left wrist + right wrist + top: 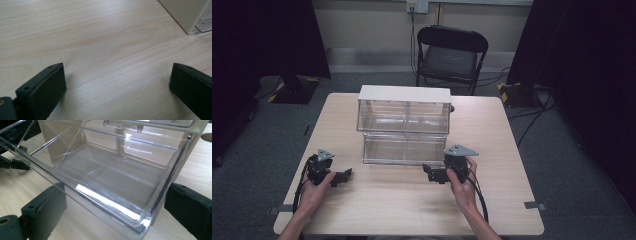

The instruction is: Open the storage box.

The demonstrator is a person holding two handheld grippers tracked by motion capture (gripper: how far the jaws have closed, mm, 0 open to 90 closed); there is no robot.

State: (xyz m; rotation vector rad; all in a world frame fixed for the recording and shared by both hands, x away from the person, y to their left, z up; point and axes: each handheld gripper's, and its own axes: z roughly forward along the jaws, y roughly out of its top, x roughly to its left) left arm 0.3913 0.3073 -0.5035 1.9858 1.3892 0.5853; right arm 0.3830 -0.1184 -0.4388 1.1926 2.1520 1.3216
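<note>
A clear plastic drawer cabinet [404, 95] with a white top stands at the middle of the wooden table [412, 210]. Its lower drawer [402, 149] is pulled out toward me and looks empty. My right gripper [428, 172] is just in front of the drawer's right end, held in a hand. In the right gripper view my right gripper [117, 207] is open, with the drawer's [105, 177] front wall and near corner between the wide-apart jaws. My left gripper [343, 176] rests low at the front left and is open over bare wood [117, 85]. The cabinet's white side [185, 12] is at the upper right.
A black folding chair [451, 52] stands behind the table. Dark curtains [267, 35] hang at both sides, and cables [532, 120] run over the grey floor at the right. Tape marks sit at the table's front corners.
</note>
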